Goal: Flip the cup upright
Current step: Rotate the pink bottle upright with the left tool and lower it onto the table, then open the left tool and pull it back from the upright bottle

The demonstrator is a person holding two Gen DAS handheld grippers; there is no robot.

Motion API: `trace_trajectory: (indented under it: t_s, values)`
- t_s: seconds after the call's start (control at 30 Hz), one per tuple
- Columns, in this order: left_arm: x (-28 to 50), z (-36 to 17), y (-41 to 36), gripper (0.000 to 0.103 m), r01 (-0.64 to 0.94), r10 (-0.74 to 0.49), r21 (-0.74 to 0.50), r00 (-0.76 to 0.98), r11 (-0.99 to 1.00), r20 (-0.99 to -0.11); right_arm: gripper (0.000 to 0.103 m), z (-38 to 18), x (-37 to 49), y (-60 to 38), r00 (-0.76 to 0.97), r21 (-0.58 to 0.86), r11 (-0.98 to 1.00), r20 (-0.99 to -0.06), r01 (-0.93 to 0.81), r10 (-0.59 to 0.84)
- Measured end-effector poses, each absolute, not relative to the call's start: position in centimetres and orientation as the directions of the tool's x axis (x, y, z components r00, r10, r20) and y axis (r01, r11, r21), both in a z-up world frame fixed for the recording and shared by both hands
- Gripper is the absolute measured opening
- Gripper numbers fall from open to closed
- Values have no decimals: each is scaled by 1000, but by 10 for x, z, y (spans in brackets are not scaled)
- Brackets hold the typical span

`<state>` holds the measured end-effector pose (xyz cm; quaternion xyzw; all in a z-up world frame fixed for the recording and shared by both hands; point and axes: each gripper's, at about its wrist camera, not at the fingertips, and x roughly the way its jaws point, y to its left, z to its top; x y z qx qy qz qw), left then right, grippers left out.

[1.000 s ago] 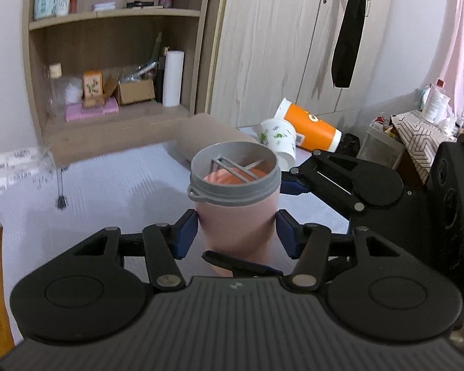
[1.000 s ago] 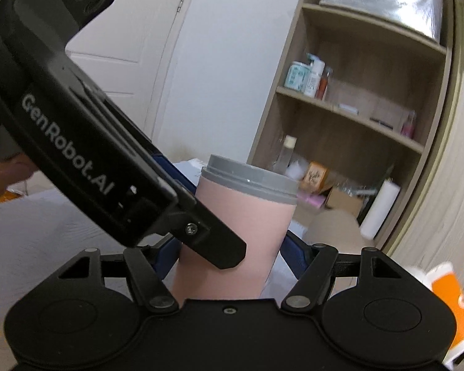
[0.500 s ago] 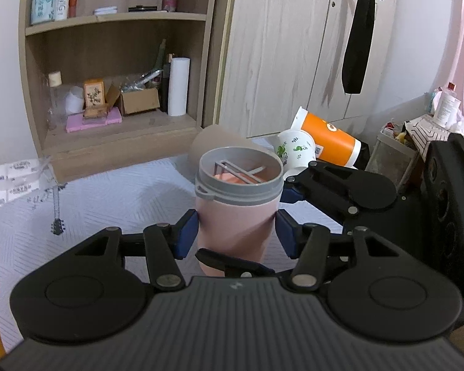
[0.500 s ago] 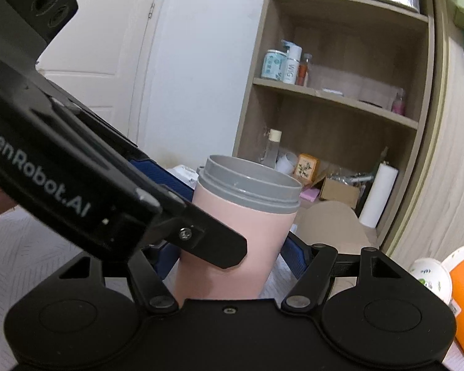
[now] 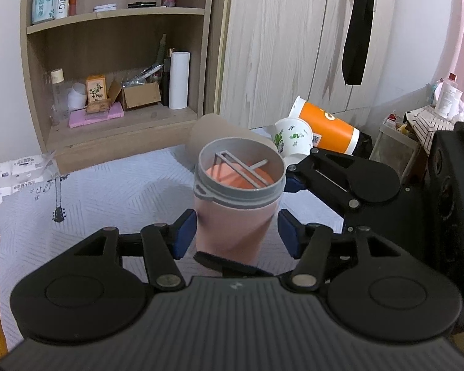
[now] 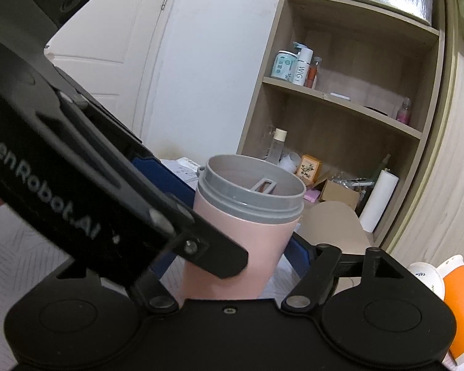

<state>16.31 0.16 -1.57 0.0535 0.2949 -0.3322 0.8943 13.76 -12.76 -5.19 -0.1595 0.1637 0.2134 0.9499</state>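
Note:
A pink cup with a grey rim stands mouth up, leaning slightly, on the patterned cloth. It also shows in the right wrist view. My left gripper straddles the cup's lower body; its blue pads stand slightly off the wall, so it is open. My right gripper comes from the right and has the cup between its fingers; the left gripper's arm hides its left pad, and its grip cannot be told.
An orange paper cup, a white leaf-print cup and a beige cup lie on their sides behind. A wooden shelf and wardrobe stand beyond. Tissue packs lie at left. Clutter sits at right.
Both cameras have risen and tipped down, so the cup's mouth shows more. The cup leans a little more. The left pads now stand slightly wider off the cup.

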Motion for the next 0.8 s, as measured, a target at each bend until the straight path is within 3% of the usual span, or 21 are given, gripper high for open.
trace_trajectory:
  t_s: [0.33,0.8]
  values:
    - [157,-17,8,65,608,-562,-113,624,785,-543,92,-52,137,-128,860,-222,870,-382,-441,339]
    - [148,-16,16,68,570,-555,-154,645,807,-525,92,-52,129,-136,855,-159,893,-399,-420,331]
